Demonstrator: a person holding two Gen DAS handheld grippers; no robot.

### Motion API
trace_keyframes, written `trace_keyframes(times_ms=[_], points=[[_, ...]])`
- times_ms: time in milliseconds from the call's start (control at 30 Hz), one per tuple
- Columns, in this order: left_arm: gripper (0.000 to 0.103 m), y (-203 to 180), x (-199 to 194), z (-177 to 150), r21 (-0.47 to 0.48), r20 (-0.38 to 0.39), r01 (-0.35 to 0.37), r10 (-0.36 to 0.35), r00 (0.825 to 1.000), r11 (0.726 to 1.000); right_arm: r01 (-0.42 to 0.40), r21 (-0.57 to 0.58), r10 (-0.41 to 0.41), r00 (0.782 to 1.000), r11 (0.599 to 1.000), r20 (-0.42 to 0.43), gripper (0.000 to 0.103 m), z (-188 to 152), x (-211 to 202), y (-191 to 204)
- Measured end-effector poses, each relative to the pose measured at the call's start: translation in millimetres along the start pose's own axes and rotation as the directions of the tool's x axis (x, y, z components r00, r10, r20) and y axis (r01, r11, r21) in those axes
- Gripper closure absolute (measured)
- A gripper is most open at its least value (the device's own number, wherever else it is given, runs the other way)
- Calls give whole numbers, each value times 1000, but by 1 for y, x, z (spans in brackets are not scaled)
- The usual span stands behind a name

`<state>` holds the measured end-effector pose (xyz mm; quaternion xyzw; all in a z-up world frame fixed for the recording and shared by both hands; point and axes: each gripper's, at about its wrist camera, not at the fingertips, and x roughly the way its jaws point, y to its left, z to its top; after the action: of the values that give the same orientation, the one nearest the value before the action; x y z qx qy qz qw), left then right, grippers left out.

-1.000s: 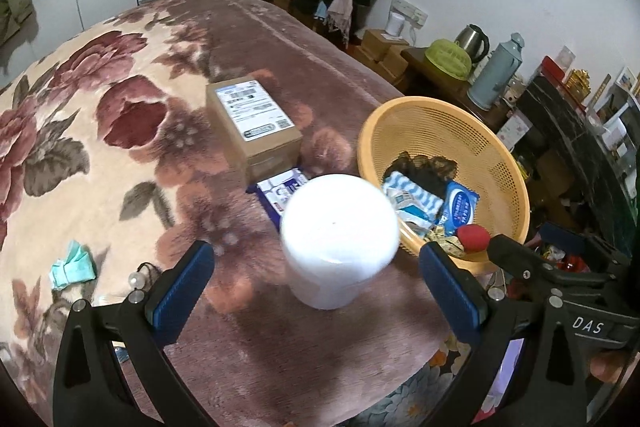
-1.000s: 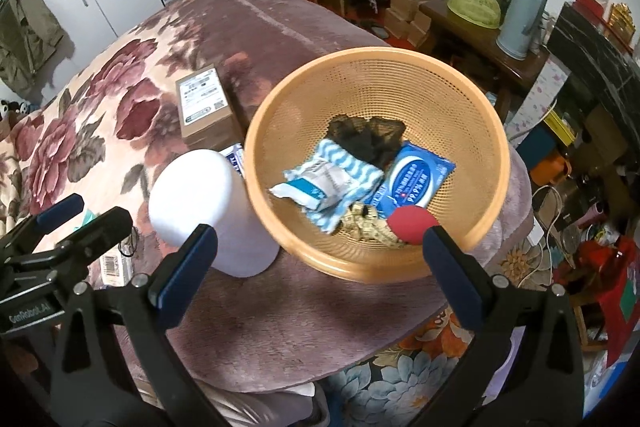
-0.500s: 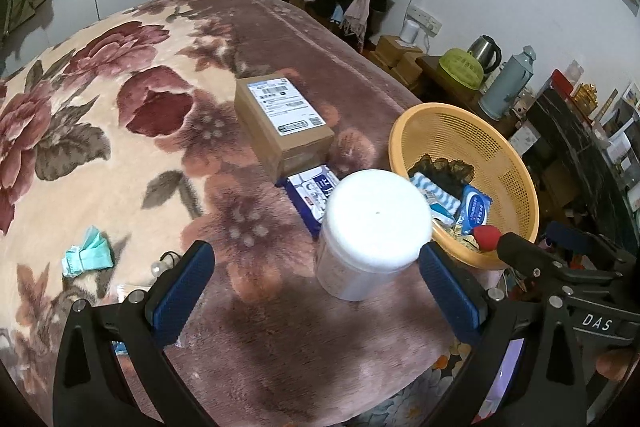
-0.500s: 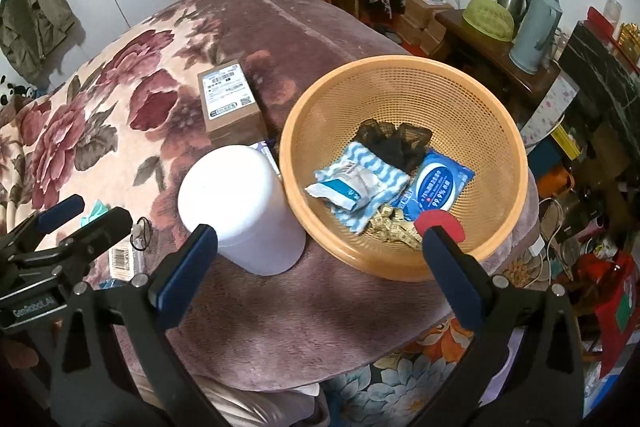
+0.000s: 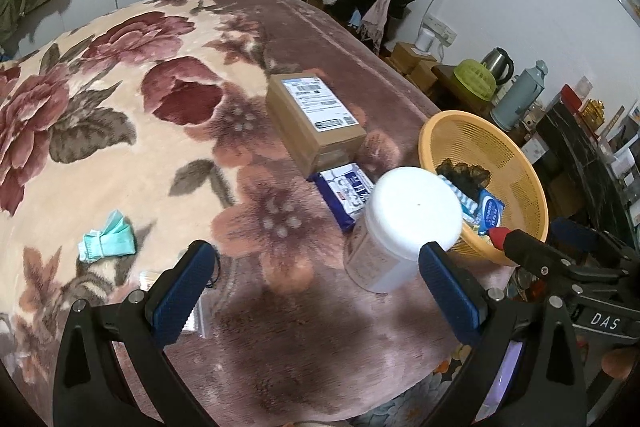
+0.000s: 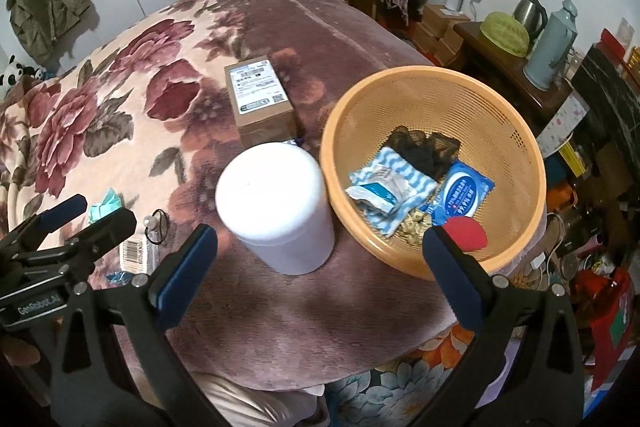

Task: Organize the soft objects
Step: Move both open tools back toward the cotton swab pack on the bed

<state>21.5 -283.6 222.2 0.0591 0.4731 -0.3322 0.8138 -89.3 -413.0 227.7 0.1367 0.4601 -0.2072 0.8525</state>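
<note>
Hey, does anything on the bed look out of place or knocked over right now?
Nothing is spilled or tipped. The white jar stands upright beside the orange basket. A green cloth lies crumpled on the blanket, outside the basket.

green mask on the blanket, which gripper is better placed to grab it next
Probably left. The green mask lies just ahead and left of the open left gripper. The open right gripper faces the white jar and basket, with the mask far to its left.
</note>
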Motion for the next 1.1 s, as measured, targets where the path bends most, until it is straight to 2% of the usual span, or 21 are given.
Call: trace_keyframes(times_ms=[833,1100], points=[[1,106,-14,-30,-153,-15,-74,73,997,985,-41,-140,37,999,989,-29,0,-6,10,85],[1,128,-15,-37,-175,-19,-93,91,996,980,-57,-180,51,998,982,-42,0,-8,16,113]])
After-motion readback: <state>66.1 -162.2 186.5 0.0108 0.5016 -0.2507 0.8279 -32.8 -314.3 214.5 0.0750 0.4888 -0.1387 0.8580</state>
